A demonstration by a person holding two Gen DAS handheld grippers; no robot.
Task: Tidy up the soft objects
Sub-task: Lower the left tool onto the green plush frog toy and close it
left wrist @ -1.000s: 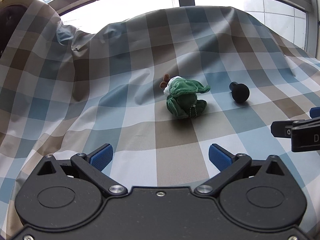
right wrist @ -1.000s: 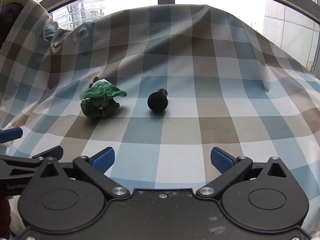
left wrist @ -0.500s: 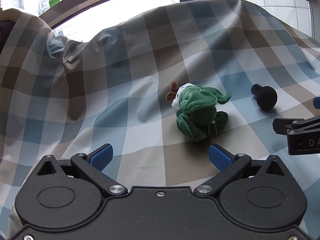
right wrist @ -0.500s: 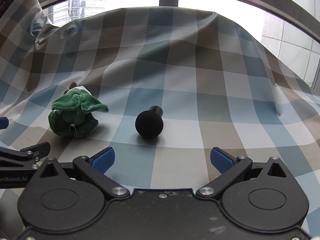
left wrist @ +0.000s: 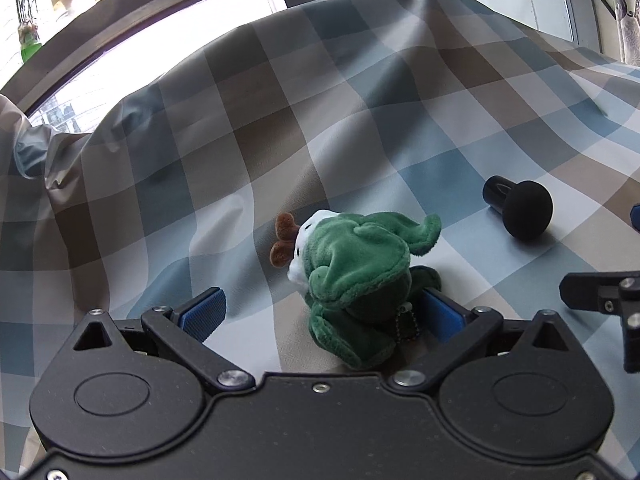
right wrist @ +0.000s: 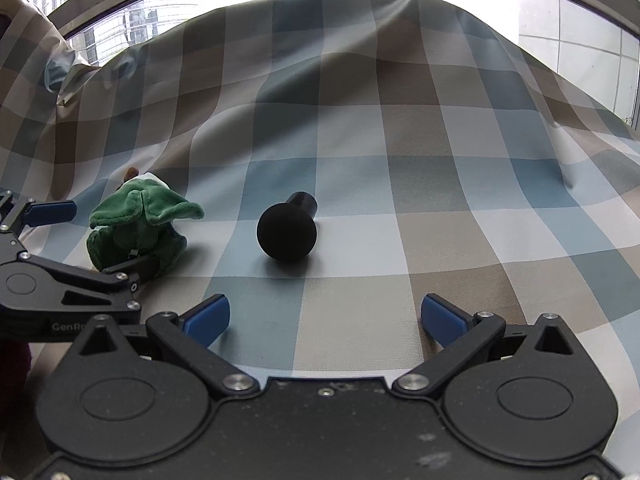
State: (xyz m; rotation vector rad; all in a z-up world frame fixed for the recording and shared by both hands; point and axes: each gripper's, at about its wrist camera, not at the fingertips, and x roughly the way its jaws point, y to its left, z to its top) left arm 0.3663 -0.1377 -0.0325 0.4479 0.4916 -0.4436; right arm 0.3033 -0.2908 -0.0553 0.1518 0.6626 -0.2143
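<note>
Through the left wrist camera we see our left tool [left wrist: 322,314] with its blue pads spread wide apart around the green plush toy [left wrist: 360,280], which lies on its side on the checked cloth [left wrist: 240,128]; the right pad [left wrist: 442,314] sits just beside the toy's body, perhaps touching it, while the left pad [left wrist: 204,312] is well clear, so nothing is clamped yet. We judge the toy is off-centre toward the right pad, and closing now would likely drag it sideways before it is pinched. A small ball chain [left wrist: 406,322] hangs at its lower edge and could snag. Off to the right lies the black mushroom-shaped knob [left wrist: 524,214], apart from the toy. Through the right wrist camera our right tool [right wrist: 324,318] is also spread open and empty, low over the cloth and aimed at the black knob [right wrist: 288,230], which lies ahead of it, between its pads in line but not yet within reach. At the left edge the left tool [right wrist: 92,240] brackets the plush toy [right wrist: 138,226]. We take it that each tool is lined up on its own object so both can be gathered together.
</note>
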